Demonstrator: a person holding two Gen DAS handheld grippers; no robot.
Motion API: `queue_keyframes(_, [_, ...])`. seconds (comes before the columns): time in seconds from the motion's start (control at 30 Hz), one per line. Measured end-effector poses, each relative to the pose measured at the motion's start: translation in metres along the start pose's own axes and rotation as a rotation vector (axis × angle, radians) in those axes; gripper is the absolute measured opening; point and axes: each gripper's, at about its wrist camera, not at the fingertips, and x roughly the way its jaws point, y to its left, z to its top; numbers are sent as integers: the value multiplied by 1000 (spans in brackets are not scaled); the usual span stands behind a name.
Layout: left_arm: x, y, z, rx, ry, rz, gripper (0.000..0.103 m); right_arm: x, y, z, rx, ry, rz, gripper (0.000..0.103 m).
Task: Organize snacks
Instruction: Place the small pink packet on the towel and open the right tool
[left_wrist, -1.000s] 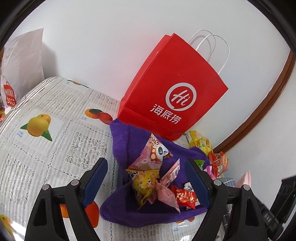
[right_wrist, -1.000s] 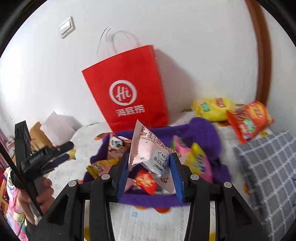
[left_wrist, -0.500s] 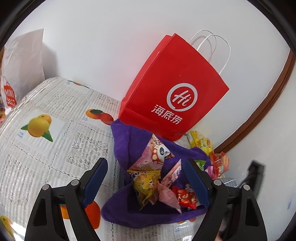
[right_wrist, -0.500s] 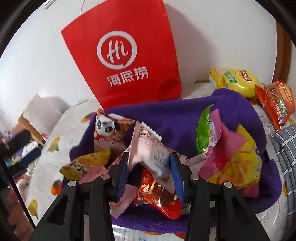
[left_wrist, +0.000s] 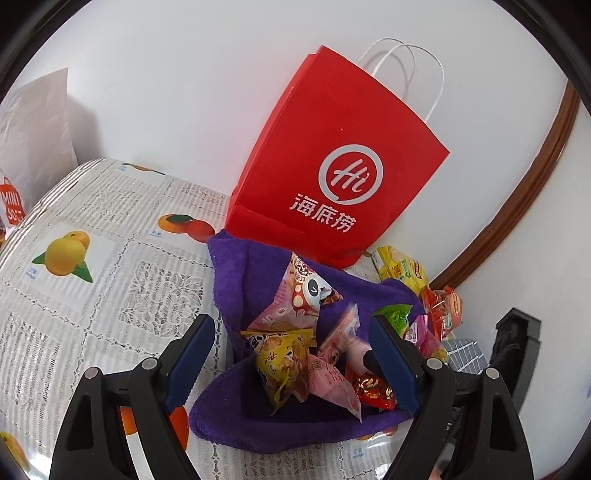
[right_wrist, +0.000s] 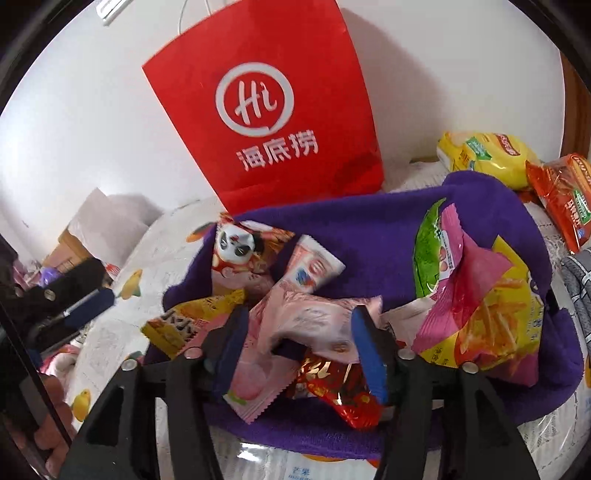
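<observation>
Your right gripper (right_wrist: 301, 345) has just been opening its jaws; the pale pink snack packet (right_wrist: 314, 321) lies loose between them, released onto the pile. Just below it sits a red foil packet (right_wrist: 340, 391). Beyond, the purple cloth basket (right_wrist: 369, 236) holds a panda-print packet (right_wrist: 240, 247) ahead-left and a yellow fries packet (right_wrist: 491, 314) to the right. Your left gripper (left_wrist: 291, 363) hangs spread wide, empty, above the basket's near rim. Farthest stands the red paper bag (right_wrist: 266, 103).
</observation>
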Motion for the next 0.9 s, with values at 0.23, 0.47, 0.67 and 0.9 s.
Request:
queue_keyframes(0.23, [3, -6, -4, 26, 11, 3, 84, -16, 5, -1, -17, -67, 11, 66])
queue_keyframes(0.47, [4, -8, -5, 32, 24, -5, 84, -16, 4, -3, -29, -62, -20, 66])
queue_keyframes(0.67, [9, -10, -7, 39, 44, 5, 84, -18, -1, -7, -28, -60, -61, 66])
queue_keyframes(0.9, [11, -7, -7, 33, 61, 3, 84, -39, -9, -3, 10, -122, -57, 74])
